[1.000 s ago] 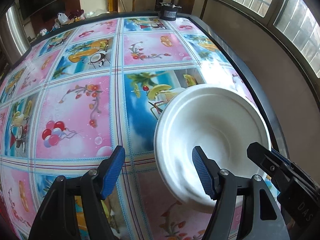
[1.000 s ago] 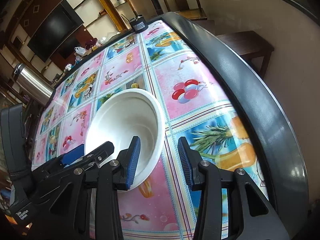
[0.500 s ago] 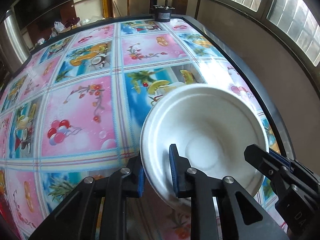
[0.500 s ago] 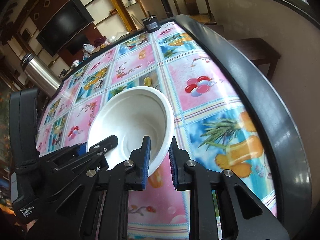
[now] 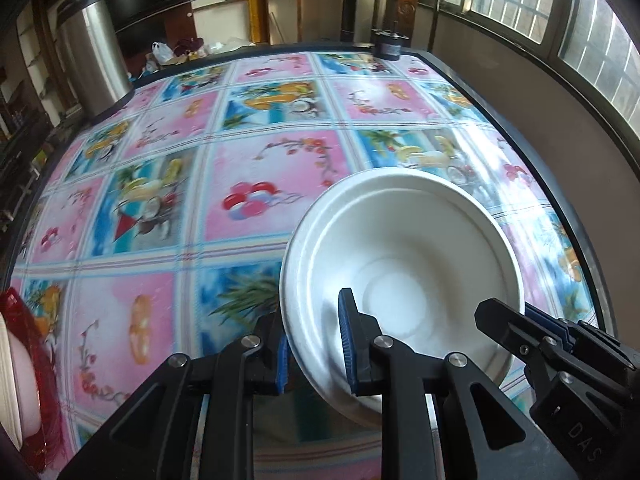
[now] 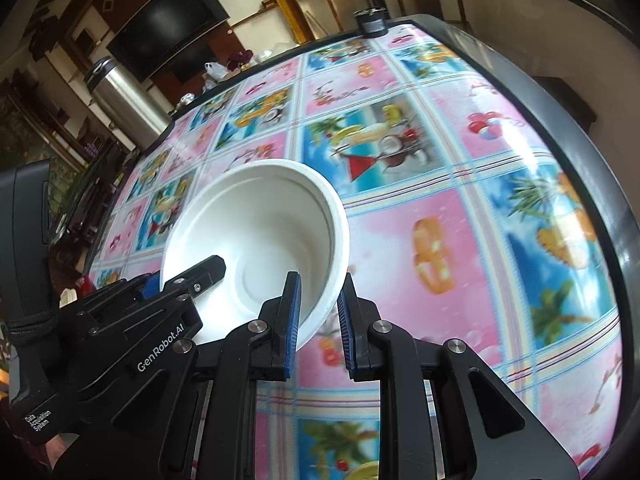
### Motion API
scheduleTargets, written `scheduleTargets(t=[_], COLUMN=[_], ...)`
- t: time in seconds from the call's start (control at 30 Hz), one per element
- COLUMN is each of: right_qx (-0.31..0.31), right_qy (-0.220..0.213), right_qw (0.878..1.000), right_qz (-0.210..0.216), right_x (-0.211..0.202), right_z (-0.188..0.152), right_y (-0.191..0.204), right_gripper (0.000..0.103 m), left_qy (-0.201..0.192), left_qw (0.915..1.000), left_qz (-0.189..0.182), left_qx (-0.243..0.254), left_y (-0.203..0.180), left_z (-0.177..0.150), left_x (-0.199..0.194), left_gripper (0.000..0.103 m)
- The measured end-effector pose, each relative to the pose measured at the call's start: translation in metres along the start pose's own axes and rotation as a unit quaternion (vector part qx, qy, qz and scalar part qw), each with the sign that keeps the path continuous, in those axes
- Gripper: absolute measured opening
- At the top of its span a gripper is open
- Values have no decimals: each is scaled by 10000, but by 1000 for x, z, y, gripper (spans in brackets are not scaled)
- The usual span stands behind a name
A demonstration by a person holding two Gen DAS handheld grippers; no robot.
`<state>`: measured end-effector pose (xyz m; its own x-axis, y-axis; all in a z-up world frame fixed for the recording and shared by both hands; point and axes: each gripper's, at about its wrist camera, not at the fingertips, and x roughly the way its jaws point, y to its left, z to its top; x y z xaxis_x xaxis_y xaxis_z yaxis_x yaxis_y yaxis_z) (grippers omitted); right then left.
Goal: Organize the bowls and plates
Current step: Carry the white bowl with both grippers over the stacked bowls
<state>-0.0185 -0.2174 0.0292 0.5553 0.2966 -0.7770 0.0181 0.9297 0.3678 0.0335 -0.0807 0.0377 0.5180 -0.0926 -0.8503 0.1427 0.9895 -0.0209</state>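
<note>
A white bowl [image 5: 400, 272] is held over the patterned tablecloth [image 5: 256, 184], gripped at two points of its near rim. My left gripper [image 5: 314, 344] is shut on the rim's left part, one blue pad inside the bowl and one outside. My right gripper [image 6: 319, 312] is shut on the right part of the bowl [image 6: 256, 240] in the same way. Each view also shows the other gripper's tip at the rim: the right gripper [image 5: 520, 332] and the left gripper [image 6: 192, 276]. Whether the bowl's base touches the cloth I cannot tell.
A stack of pale plates beside red netting [image 5: 16, 380] shows at the left edge. A tall steel cylinder [image 5: 92, 52] stands at the far left corner and a small black object [image 5: 386, 44] at the far edge. The table's dark rim [image 5: 592, 240] runs along the right.
Both grippers went from open around the rim to shut on it. The bowl has since moved left across the table with them, and the plate stack has come into view.
</note>
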Motion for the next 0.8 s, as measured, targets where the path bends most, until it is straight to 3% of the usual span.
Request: scheduleTargets(t=[0.33, 0.8], right_qx=[-397, -1081], right_qy=[151, 75], right_qw=[9990, 9931], right_qz=[118, 444], right_x=[6, 0], right_z=[-19, -26], right_y=[51, 143], right_gripper=[17, 18], left_qy=[-47, -487], left_qw=[9993, 9939], left_qz=[198, 550], left_qx=[-322, -820], left_y=[48, 122], left_z=[-27, -42], left_x=[-18, -67], left_gripper=[20, 20])
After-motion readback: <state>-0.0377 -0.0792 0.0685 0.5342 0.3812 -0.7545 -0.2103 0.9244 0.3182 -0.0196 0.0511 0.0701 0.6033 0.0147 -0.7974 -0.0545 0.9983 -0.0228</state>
